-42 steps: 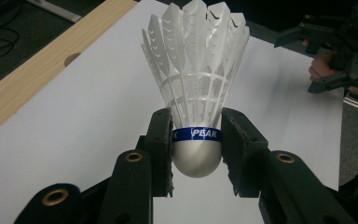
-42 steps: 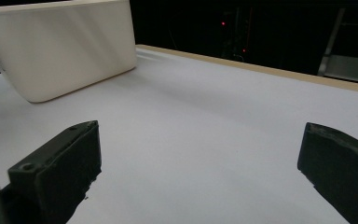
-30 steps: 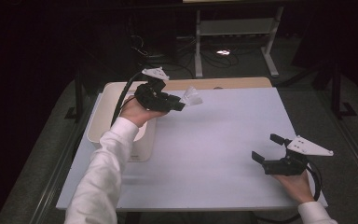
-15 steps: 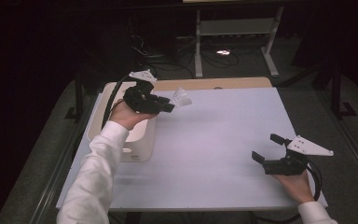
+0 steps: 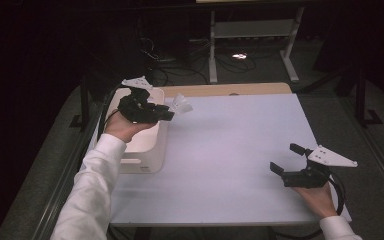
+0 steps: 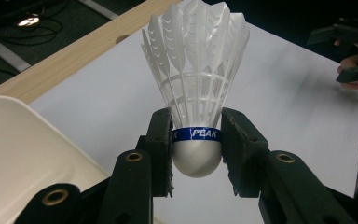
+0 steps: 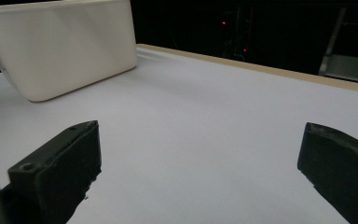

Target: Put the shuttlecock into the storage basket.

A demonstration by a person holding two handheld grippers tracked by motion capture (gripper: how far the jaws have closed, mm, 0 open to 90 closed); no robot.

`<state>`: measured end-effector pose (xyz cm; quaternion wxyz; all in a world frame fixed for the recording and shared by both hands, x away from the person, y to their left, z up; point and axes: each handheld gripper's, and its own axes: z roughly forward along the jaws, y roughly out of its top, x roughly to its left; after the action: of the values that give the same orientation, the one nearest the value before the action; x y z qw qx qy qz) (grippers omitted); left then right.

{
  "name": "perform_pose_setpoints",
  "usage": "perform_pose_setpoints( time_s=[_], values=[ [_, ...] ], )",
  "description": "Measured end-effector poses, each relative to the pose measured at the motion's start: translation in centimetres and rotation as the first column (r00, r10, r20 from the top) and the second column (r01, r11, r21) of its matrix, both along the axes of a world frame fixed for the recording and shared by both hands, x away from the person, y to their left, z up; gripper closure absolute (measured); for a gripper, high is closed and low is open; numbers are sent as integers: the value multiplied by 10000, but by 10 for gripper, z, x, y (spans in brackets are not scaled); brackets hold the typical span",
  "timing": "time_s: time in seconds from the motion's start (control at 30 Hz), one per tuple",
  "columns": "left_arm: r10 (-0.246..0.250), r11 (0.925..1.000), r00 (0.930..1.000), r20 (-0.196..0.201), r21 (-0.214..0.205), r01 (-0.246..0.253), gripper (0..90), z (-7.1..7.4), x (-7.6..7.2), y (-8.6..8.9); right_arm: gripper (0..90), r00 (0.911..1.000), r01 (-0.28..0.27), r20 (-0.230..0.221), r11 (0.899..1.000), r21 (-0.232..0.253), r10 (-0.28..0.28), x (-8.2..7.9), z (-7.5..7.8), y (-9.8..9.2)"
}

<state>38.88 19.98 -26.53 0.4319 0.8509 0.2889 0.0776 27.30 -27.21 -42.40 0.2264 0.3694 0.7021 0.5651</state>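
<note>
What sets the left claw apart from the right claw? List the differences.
The left claw is shut on the shuttlecock, clamping its rounded cork base; the right claw stands wide open with nothing between its jaws. The left claw hangs in the air by the white bin; the right claw sits low at the table's near right corner. Both are black, two-jawed and hand-held.

The room is dim and nearly black around the table [image 5: 230, 160], whose white top is evenly lit from above. A small lamp [image 5: 239, 56] glares on the floor behind. The shuttlecock [image 6: 196, 88] is sharp; near fingers [image 7: 58, 175] are soft.
</note>
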Motion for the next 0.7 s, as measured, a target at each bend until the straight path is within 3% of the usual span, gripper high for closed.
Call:
perform_pose_setpoints(
  time_s=[0.7],
  values=[
    [522,9982,9986,103,-310,-519,648,5,-12,30,0,10000,-10,-1,10000,-53,10,0,0,0]
  ],
)
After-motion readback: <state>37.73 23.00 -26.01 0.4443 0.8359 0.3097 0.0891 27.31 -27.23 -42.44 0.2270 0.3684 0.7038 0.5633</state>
